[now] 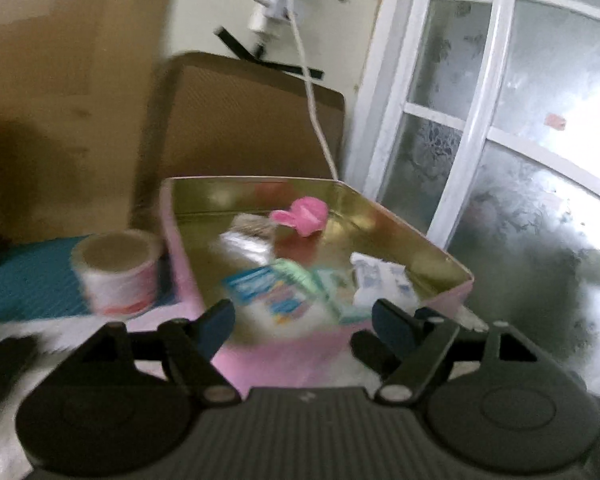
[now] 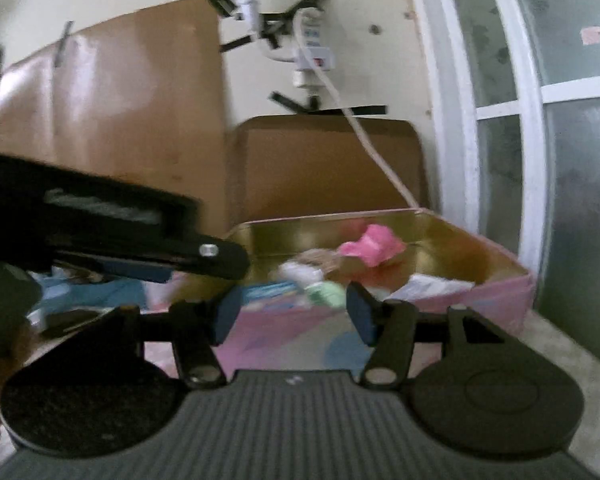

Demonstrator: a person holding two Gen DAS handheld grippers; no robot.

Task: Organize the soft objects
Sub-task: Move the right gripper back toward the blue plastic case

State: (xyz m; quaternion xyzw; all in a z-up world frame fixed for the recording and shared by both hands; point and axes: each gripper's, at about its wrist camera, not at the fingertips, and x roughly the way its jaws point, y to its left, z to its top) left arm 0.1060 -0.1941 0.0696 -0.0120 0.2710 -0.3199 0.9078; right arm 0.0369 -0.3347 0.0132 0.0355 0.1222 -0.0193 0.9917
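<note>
Both the left gripper [image 1: 303, 320] and the right gripper [image 2: 291, 312] are held open and empty before the pink tin [image 1: 458, 294], where the soft items (a pink plush [image 1: 304, 214] among them) are gathered, apparently for tidiness.

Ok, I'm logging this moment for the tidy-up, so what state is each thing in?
Pink tin box: open, no lid on, items lying inside.
Pink soft toy: lying in the box, near its far wall.
Tape roll: standing on end, left of the box.
Left tool: open, empty.
Right tool: open, empty.
</note>
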